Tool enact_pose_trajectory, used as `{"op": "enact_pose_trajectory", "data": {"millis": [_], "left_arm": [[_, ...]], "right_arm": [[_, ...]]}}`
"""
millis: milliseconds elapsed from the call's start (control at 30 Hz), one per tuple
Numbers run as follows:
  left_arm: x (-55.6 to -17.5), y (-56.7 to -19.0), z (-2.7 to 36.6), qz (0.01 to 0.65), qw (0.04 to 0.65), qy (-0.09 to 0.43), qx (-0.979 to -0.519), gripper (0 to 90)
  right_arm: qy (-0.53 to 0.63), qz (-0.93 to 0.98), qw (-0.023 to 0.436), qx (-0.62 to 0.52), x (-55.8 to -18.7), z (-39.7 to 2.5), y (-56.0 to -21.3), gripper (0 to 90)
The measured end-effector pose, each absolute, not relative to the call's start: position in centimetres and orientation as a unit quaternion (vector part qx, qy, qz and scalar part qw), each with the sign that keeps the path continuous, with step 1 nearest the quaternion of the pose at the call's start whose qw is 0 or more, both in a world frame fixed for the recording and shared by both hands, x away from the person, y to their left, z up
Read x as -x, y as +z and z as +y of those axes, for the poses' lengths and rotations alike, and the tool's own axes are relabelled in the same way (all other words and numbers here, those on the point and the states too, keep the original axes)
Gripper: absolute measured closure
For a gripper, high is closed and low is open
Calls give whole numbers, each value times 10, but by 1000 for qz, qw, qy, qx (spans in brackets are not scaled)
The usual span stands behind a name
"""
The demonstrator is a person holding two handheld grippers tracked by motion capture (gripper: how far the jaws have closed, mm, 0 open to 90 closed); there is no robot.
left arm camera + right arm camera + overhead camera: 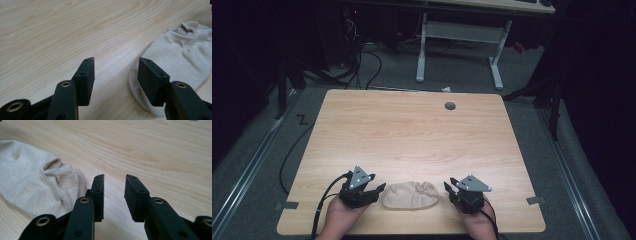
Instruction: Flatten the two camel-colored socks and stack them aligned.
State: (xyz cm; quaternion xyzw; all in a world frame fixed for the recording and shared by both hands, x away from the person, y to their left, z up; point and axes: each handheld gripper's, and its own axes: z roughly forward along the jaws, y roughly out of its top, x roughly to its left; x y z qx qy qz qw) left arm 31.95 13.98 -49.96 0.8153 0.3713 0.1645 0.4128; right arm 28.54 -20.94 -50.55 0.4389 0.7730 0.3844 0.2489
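Left gripper (116,75): mine, 2 black jaws spread apart, empty, straddling the near edge of the beige knitted sock (180,60).
Right gripper (114,195): also parted and empty, just beside the sock's (35,187) rumpled cuff, over bare wood.
Sock position: flat between both grippers, near my edge of the pale wooden table (412,130).
Risk, left: I judge 1 jaw could pin the fabric to the table, catching only a thin fold.
Risk, right: closing here likely grabs nothing; dragging sideways may bunch the cuff.

Lit tabletop, dark surroundings, soft focus.
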Motion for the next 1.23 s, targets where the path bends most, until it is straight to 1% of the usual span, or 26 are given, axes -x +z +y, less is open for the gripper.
{"op": "enact_pose_trajectory", "data": {"millis": [267, 500, 833, 1000, 1233], "left_arm": [[-327, -496, 157, 387, 431, 169, -797, 430], [-340, -495, 171, 409, 424, 186, -786, 405], [-359, -501, 193, 434, 396, 203, -784, 405], [-364, -504, 206, 451, 389, 196, -779, 405], [-360, -504, 204, 446, 390, 195, -782, 405]], "right_arm": [[388, 765, 252, -447, -288, -220, -503, 684], [391, 764, 254, -447, -293, -231, -502, 676], [380, 752, 262, -471, -305, -255, -507, 672], [374, 742, 265, -489, -313, -269, -510, 656], [377, 742, 267, -487, -313, -268, -509, 641]]}}
